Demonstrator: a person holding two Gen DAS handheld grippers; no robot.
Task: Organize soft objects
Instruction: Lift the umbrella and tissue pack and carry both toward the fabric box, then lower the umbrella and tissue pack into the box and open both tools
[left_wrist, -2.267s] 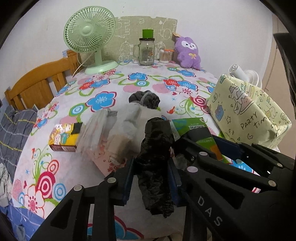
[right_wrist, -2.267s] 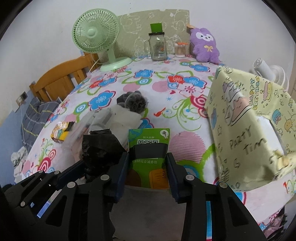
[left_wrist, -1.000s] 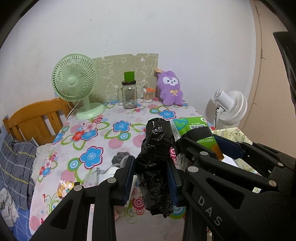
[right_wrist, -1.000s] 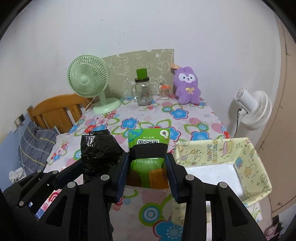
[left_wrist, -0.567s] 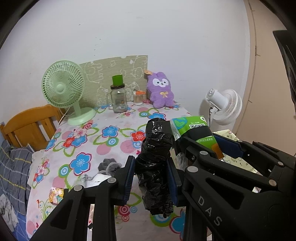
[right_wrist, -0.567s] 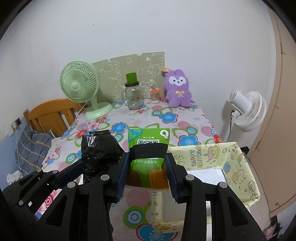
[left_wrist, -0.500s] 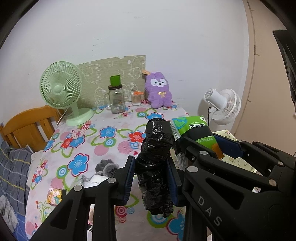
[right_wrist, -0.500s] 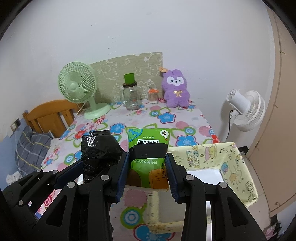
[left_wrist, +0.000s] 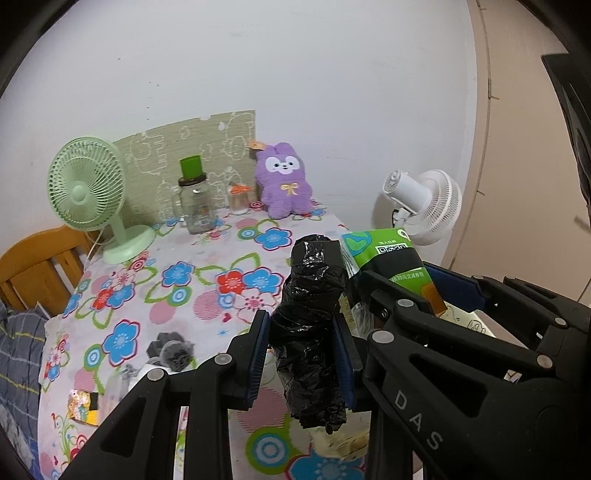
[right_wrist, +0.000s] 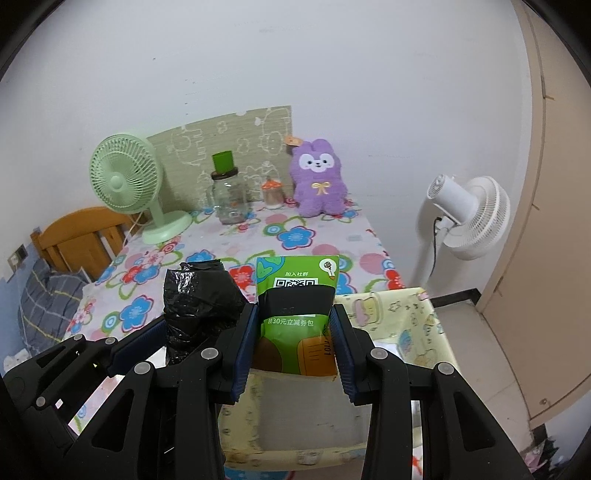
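My left gripper (left_wrist: 301, 354) is shut on a crumpled black plastic bag roll (left_wrist: 310, 332), held upright in the air above the floral table. My right gripper (right_wrist: 293, 350) is shut on a green packet (right_wrist: 295, 317) with a QR code, held above the yellow fabric storage bin (right_wrist: 402, 321). Each gripper shows in the other's view: the green packet (left_wrist: 384, 258) to the right, the black bag (right_wrist: 195, 295) to the left. A dark grey sock ball (left_wrist: 171, 350) and clear packets (left_wrist: 118, 384) lie on the tablecloth at the left.
A green desk fan (right_wrist: 129, 181), a glass jar with green lid (right_wrist: 227, 199), a small jar (right_wrist: 272, 192) and a purple plush bunny (right_wrist: 319, 177) stand at the table's back. A white floor fan (right_wrist: 469, 218) stands right. A wooden chair (left_wrist: 40, 266) is left.
Both grippers have risen and drawn back to the right with their loads; the table has dropped away, and the yellow bin has come under the right gripper.
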